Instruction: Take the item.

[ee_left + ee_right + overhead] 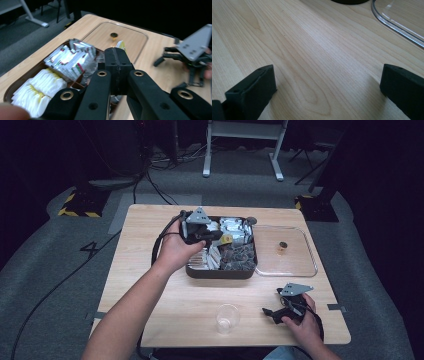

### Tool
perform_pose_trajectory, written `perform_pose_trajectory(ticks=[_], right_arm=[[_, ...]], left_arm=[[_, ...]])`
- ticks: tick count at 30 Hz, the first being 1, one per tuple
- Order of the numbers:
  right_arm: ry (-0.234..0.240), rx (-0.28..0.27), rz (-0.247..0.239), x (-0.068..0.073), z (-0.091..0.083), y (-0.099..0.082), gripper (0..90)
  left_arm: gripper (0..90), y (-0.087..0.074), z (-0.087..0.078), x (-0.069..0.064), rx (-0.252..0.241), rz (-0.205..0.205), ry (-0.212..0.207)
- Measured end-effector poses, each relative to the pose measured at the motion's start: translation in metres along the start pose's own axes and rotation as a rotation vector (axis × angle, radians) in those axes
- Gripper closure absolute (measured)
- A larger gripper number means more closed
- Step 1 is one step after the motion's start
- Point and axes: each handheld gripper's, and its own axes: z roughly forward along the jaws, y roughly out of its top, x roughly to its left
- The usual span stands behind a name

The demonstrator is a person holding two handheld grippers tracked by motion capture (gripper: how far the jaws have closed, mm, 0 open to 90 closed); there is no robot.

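Yellow sachet (pixel 121 45): small packet with a yellow-and-white face, pinched at the tip of the left tongs (pixel 117 58), above the dark tray (pixel 220 271).
Left tongs: clenched on the yellow sachet; only its top edge pokes out past the jaws.
Right tongs (pixel 324 82): released, jaws wide, resting on the counter (pixel 165 315), well right of the tray.
Clear cup (pixel 227 318): stands near the counter's front edge, on the person's side of the tray, between the two hands.
Key relation: the sachet hangs over the tray's middle; the cup lies back toward the person, likely its destination.
Tray contents: white packets (pixel 40 87) and silver sachets (pixel 72 58) in separate compartments.
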Motion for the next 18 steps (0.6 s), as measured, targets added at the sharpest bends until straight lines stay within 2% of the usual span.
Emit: perform_pose_trajectory(ticks=[3,4,9,13,18], right_arm=[[0.000,0.000,0.000,0.000,0.000,0.000,0.4],[0.000,0.000,-0.001,0.000,0.000,0.000,0.4],[0.000,0.000,0.000,0.000,0.000,0.000,0.4],[0.000,0.000,0.000,0.000,0.000,0.000,0.4],[0.000,0.000,-0.001,0.000,0.000,0.000,0.4]], left_arm=[[90.0,-0.002,-0.006,-0.009,-0.010,0.011,-0.021],[90.0,-0.004,-0.012,-0.019,-0.015,0.027,-0.034],[90.0,-0.009,-0.021,-0.038,-0.015,0.053,-0.065],[90.0,-0.014,-0.027,-0.051,-0.018,0.077,-0.101],[90.0,-0.024,-0.031,-0.065,-0.035,0.090,-0.124]])
